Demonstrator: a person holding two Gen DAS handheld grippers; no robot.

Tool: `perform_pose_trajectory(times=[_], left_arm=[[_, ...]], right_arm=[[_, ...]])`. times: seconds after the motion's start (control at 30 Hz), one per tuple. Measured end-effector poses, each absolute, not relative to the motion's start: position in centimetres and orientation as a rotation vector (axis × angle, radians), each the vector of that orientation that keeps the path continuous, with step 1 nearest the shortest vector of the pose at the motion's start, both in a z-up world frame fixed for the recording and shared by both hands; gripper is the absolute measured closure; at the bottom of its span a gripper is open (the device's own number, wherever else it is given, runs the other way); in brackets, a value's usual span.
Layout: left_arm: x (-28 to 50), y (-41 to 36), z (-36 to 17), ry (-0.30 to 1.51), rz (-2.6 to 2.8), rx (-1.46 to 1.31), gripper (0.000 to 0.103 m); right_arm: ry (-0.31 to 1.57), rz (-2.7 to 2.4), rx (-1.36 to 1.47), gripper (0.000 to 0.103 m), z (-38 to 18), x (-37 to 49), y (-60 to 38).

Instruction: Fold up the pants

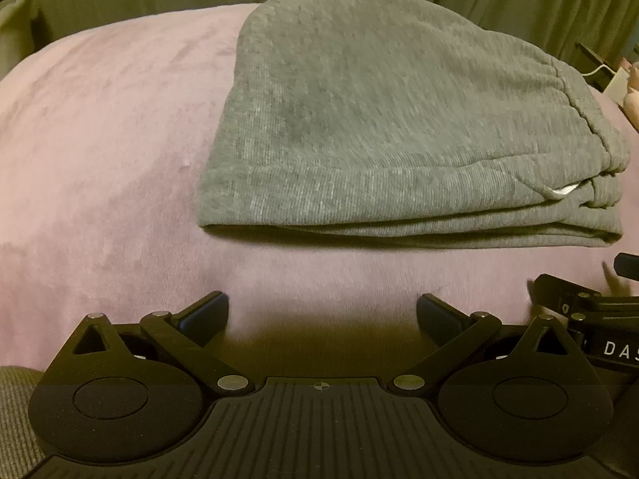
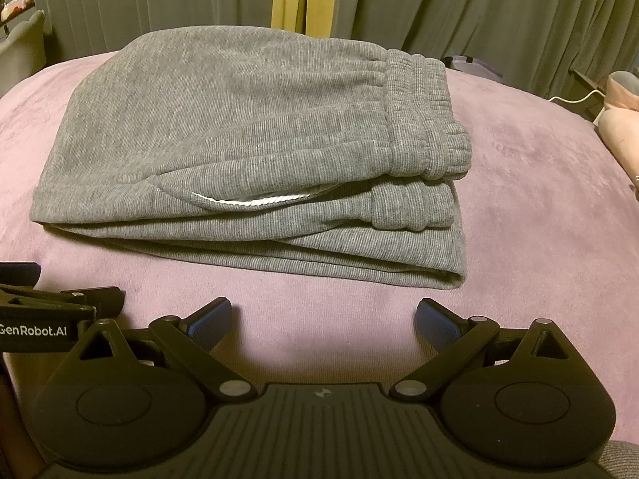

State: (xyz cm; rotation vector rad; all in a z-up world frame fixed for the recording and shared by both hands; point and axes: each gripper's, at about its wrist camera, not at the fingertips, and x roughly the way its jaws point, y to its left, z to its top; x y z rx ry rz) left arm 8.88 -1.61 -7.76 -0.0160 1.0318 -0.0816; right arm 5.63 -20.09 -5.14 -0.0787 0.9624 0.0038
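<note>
The grey pants (image 1: 379, 119) lie folded in a compact stack on the purple blanket (image 1: 100, 159). In the right wrist view the pants (image 2: 239, 151) show their ribbed waistband at the right end and a white drawstring (image 2: 255, 199) peeking from the folds. My left gripper (image 1: 322, 315) is open and empty, hovering over the blanket just in front of the stack. My right gripper (image 2: 324, 319) is open and empty too, a little in front of the stack. Each gripper shows at the edge of the other's view.
Grey curtains (image 2: 479, 8) with a yellow strip hang behind the bed. A pink pillow (image 2: 623, 127) and a white cable (image 2: 575, 97) lie at the right. A grey chair (image 2: 20, 48) stands at the far left.
</note>
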Motion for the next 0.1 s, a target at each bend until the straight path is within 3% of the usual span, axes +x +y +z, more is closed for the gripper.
perform_pose_trajectory(times=[0.1], left_arm=[[8.85, -1.84, -7.81, 1.032, -0.078, 0.001, 0.0]], right_arm=[[0.962, 0.004, -0.079, 0.004, -5.13, 5.63, -20.09]])
